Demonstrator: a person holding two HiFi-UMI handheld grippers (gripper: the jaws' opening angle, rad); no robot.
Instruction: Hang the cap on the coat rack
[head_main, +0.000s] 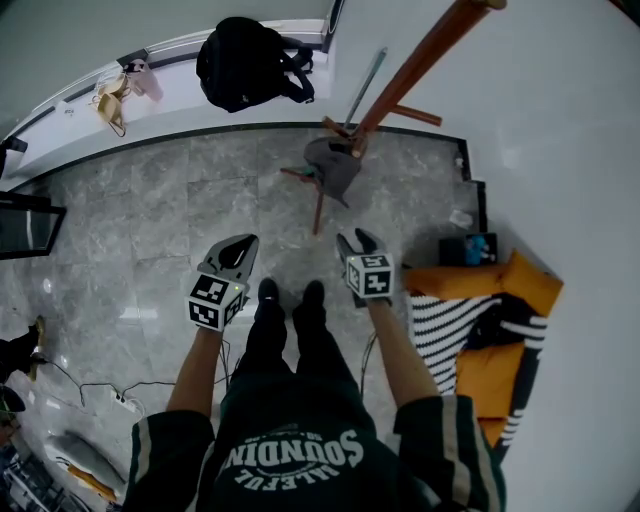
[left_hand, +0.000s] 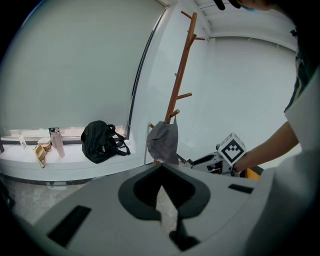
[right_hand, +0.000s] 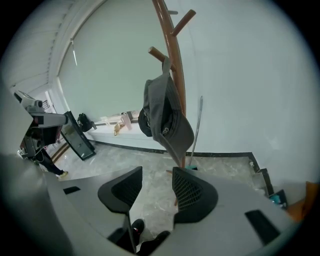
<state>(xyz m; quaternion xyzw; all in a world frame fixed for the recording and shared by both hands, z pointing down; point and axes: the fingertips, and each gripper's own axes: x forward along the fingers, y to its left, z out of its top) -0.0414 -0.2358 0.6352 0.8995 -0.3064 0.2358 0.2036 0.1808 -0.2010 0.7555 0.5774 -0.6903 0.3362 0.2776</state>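
Observation:
A grey cap (head_main: 335, 165) (left_hand: 163, 141) (right_hand: 167, 117) hangs from a low peg of the brown wooden coat rack (head_main: 410, 65) (left_hand: 181, 75) (right_hand: 174, 55). No gripper touches it. My right gripper (head_main: 357, 242) (right_hand: 156, 182) stands open with nothing between its jaws, short of the cap and below it. My left gripper (head_main: 240, 245) (left_hand: 161, 175) is level with it at the left, its jaws closed together and empty. Both are held over the grey marble floor in front of the rack.
A black backpack (head_main: 250, 60) (left_hand: 102, 141) and a pink bottle (head_main: 143, 78) sit on the white window ledge (head_main: 180, 95). A metal pole (head_main: 365, 88) leans by the rack. Orange and striped cloth (head_main: 480, 320) lies at the right. Cables (head_main: 110, 395) run at the left.

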